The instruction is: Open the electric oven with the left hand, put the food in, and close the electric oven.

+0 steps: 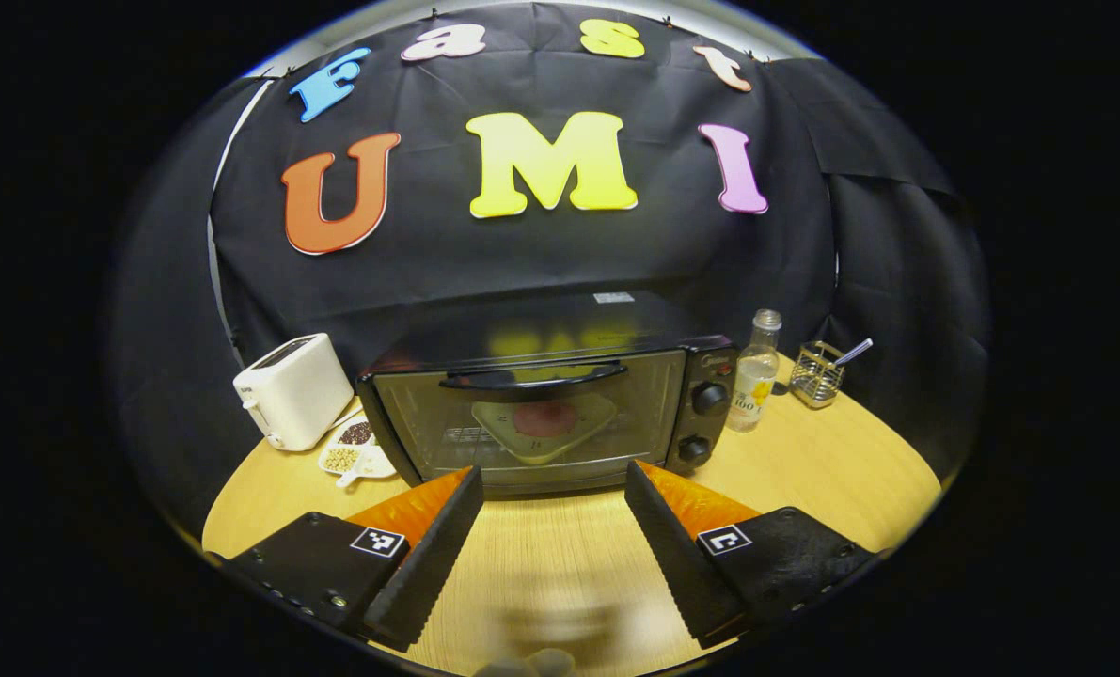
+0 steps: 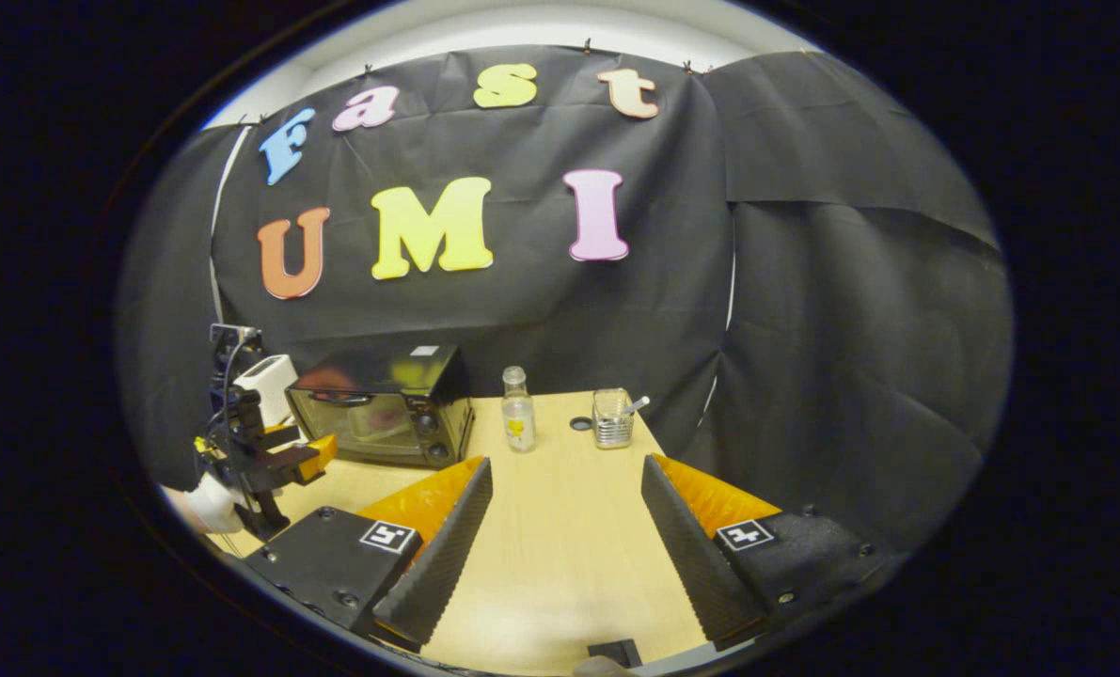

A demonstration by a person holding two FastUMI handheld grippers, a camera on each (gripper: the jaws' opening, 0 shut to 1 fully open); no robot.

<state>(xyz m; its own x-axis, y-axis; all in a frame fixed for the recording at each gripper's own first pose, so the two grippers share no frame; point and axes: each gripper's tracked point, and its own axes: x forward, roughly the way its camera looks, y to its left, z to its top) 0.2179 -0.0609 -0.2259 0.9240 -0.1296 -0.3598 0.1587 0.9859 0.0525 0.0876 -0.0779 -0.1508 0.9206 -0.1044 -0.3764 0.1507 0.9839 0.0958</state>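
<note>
Black oven (image 1: 541, 414) shut, pink food (image 1: 544, 419) on plate (image 1: 543, 434) inside.

The electric oven (image 1: 550, 414) has a glossy dark shell and a glass door — its top mirrors the wall. Beneath it the table (image 1: 832, 470) looks like pale, smooth wood grain. Left of the oven stands a shiny white plastic toaster (image 1: 291, 390); right of it, a clear bottle (image 1: 755, 371) — and a wire metal rack (image 1: 815, 374).

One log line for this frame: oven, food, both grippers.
oven: door shut | food on plate: inside, seen through glass | left gripper: open, empty, facing door | right gripper: open, empty, over table
</note>
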